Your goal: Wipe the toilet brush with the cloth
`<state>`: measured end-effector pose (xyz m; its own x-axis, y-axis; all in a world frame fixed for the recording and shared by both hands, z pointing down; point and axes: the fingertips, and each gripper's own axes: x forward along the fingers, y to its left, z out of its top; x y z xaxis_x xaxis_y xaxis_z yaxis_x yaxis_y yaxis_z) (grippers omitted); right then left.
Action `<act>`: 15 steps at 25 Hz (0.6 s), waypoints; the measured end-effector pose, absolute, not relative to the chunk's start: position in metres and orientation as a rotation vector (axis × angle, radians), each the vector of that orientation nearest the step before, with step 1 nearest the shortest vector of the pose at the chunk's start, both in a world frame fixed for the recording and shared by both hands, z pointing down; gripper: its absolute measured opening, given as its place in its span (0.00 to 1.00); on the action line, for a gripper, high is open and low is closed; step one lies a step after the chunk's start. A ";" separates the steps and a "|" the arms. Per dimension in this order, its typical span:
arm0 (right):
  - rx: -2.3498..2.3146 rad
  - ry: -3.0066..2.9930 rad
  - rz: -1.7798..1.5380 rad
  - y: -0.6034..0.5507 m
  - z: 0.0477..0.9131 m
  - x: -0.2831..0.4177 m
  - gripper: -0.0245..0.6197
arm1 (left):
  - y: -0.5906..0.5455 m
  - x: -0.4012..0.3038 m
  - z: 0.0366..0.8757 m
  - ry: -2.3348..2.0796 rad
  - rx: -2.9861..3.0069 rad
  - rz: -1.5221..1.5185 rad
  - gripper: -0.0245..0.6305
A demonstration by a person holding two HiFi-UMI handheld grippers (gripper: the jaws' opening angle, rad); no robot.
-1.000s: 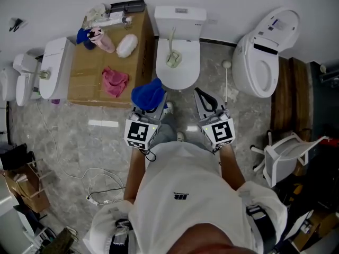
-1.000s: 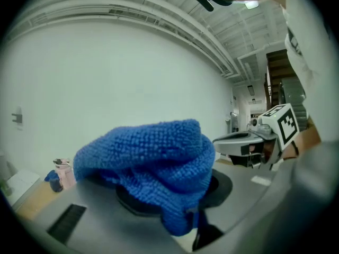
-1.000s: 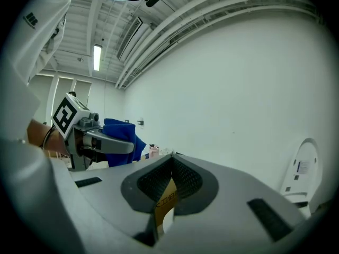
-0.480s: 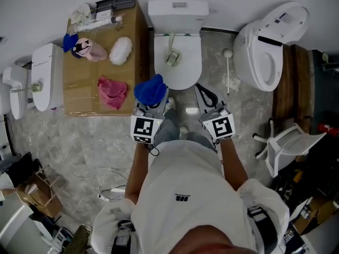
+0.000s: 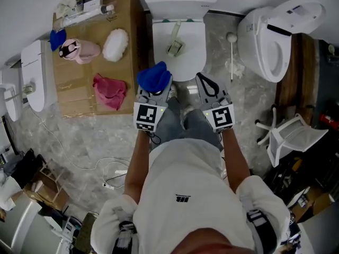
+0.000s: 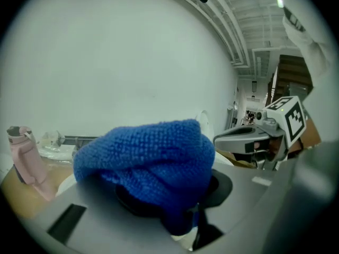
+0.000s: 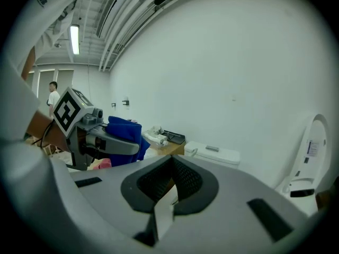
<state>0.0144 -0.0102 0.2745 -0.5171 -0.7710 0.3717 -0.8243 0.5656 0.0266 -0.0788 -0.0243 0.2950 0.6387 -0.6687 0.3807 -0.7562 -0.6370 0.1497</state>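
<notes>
Now that both tools have come forward together, I find the left gripper [image 5: 155, 89] and the right gripper [image 7: 171, 163] side by side just short of the front edge of the white toilet [image 5: 194, 54]. A second ago they hung a little further back from it. The cardboard box [image 5: 79, 97] has slid toward the top-left of the head view.

The grip has not changed. The left gripper is clenched on the blue cloth [image 5: 153, 76], a bunched, nubby terry wad that bulges over the jaw tips and hides them. The right gripper's jaws are pressed together with nothing between them, their dark ribbed pads meeting in a narrow ridge.

The toilet brush [image 5: 174, 40] lies lengthwise on the toilet's smooth, glossy top, where it lay before. Its pale slim handle points toward the tank, its bulkier end is nearer me, and it is clear of both tools.

On the matte brown box sit a crumpled pink rag [image 5: 109, 91], a fluffy white oval mitt [image 5: 115, 45] and a pink bottle [image 5: 79, 50] lying on its side. To the right is a second toilet [image 5: 265, 33] with its lid raised. Between the two toilets there is a thin white stick with a ball end [image 5: 231, 49] over the grey veined stone floor [image 5: 79, 136]. I cannot tell whether it stands or lies.
</notes>
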 end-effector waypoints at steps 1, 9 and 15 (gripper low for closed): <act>1.296 -2.453 0.224 -0.015 0.282 0.015 0.03 | -0.029 -0.078 0.302 -1.142 2.560 0.428 0.25; 1.248 -2.446 0.250 -0.042 0.345 0.024 0.03 | -0.058 -0.073 0.357 -1.159 2.499 0.472 0.25; 1.178 -2.445 0.300 -0.060 0.388 0.031 0.03 | -0.082 -0.068 0.393 -1.232 2.460 0.495 0.25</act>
